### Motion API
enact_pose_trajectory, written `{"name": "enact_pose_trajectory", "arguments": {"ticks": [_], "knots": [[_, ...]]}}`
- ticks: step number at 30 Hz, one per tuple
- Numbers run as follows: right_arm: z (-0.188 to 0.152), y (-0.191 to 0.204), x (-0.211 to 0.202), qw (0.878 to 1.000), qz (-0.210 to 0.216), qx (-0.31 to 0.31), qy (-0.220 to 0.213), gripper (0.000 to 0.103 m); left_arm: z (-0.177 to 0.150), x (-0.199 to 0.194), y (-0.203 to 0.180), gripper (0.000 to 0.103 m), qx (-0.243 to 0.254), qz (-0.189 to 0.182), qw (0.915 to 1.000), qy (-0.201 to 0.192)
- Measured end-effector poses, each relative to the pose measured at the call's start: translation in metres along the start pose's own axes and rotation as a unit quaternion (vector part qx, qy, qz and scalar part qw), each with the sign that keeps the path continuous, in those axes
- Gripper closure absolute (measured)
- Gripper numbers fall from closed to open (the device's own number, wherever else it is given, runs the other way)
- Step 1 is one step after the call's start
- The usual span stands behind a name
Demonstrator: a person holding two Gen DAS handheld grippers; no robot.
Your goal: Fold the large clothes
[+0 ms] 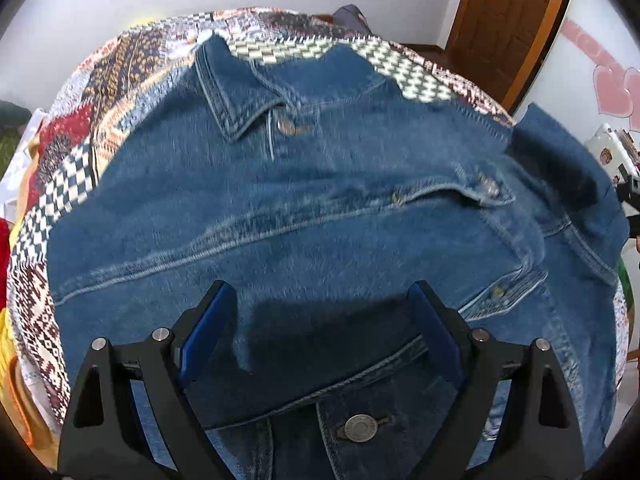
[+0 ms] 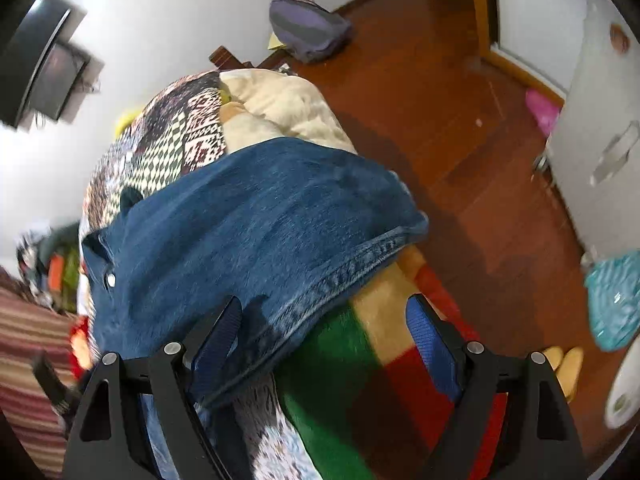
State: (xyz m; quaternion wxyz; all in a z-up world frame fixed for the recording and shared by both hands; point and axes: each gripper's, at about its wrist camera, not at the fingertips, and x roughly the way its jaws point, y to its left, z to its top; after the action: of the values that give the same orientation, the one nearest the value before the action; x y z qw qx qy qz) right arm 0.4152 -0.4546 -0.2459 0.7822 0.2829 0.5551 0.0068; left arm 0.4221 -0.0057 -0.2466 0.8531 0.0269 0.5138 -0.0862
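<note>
Lying spread front-up on the patterned bedspread, the denim jacket shows no fold yet; its sleeve hangs over the bed's right edge, and left gripper and right gripper hover above it, jaws apart, empty

We're looking at a bedroom in somebody's home, pretty clearly. A bed with a patchwork quilt is taking up most of both views, and a cream duvet is bunching up at its far end. We're seeing a wood floor, a wooden door, white walls with pink heart stickers, a backpack slumping against the wall, and slippers sitting by the bed.
</note>
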Motion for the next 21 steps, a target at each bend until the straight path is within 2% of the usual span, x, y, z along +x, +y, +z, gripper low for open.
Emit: {"name": "enact_pose_trajectory", "arguments": {"ticks": [2, 6, 9, 11, 12, 14, 16, 19, 21], "knots": [[0.005, -0.005, 0.012, 0.999, 0.023, 0.026, 0.013, 0.020, -0.003, 0.002, 0.003, 0.013, -0.002, 0.002, 1.0000, 0.001], [0.011, -0.007, 0.022, 0.999, 0.023, 0.049, 0.004, 0.022, -0.006, -0.001, 0.011, 0.013, -0.012, 0.001, 0.9999, -0.001], [0.018, -0.007, 0.025, 0.997, 0.024, 0.069, -0.003, 0.037, -0.008, -0.002, 0.015, 0.013, -0.024, -0.003, 0.9997, 0.001], [0.020, -0.006, 0.021, 0.997, 0.023, 0.071, -0.012, 0.056, -0.008, -0.005, 0.016, 0.013, -0.027, -0.002, 0.9996, 0.000], [0.022, -0.005, 0.018, 0.997, 0.019, 0.068, -0.018, 0.061, -0.009, -0.006, 0.017, 0.013, -0.027, 0.000, 0.9996, -0.001], [0.024, 0.000, 0.009, 0.998, 0.014, 0.056, -0.037, 0.079, -0.011, -0.010, 0.017, 0.013, -0.027, 0.004, 0.9996, -0.005], [0.025, 0.010, 0.000, 0.998, 0.012, 0.029, -0.050, 0.086, -0.012, -0.016, 0.018, 0.013, -0.025, 0.007, 0.9996, -0.009], [0.022, 0.035, -0.023, 0.996, 0.012, -0.021, -0.081, 0.088, -0.013, -0.029, 0.019, 0.013, -0.023, 0.011, 0.9995, -0.021], [0.019, 0.060, -0.045, 0.992, 0.037, -0.056, -0.103, 0.088, -0.012, -0.039, 0.020, 0.013, -0.021, 0.012, 0.9992, -0.032]]}}
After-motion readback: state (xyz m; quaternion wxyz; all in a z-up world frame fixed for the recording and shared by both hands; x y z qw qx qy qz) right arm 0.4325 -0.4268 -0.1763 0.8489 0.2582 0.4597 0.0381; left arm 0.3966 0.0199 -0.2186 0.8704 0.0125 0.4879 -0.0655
